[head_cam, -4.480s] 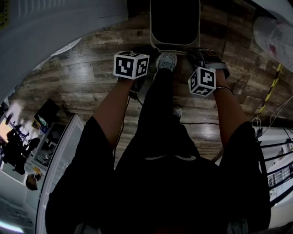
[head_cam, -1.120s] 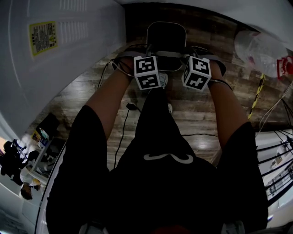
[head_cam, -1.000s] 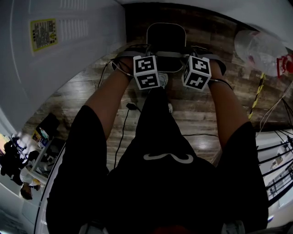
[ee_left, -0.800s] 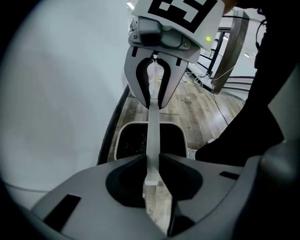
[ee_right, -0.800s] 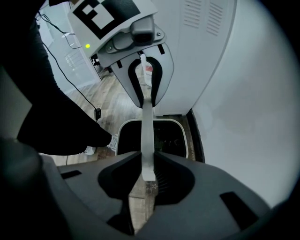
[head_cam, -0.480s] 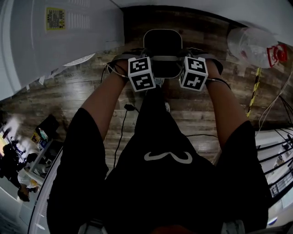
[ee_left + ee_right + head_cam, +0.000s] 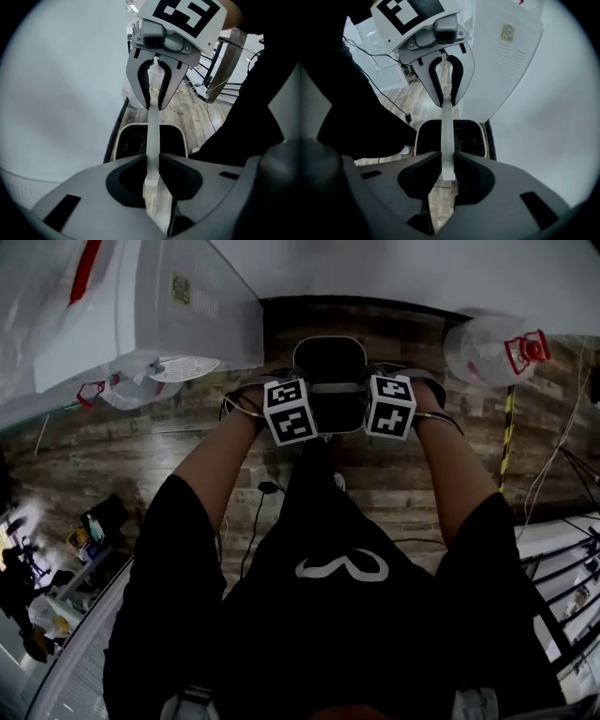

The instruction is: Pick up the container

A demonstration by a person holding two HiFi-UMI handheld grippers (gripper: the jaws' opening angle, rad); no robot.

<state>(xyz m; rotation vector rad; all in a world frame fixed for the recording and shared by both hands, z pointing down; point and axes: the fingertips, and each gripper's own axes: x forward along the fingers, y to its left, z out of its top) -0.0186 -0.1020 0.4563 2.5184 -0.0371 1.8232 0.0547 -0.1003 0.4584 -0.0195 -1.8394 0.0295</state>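
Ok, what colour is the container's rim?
The rim of the container is pale cream, around a black inside; the right gripper view shows it best.

No legible txt; yellow label [image 7: 507, 32] on white panel [image 7: 506, 75] unreadable.

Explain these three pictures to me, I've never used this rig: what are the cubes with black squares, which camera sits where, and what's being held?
There is no robot here. A person holds a two-jaw gripper in each hand, and the patterned cubes are parts of those grippers. The head view looks steeply down from the person's head. The other two pictures come from cameras riding on each gripper, looking along its jaws. The left gripper and right gripper are both shut on the pale handle of the container, from opposite ends, so each gripper view shows the other gripper at the far end. The container, dark inside, seems to hang over the wood floor.
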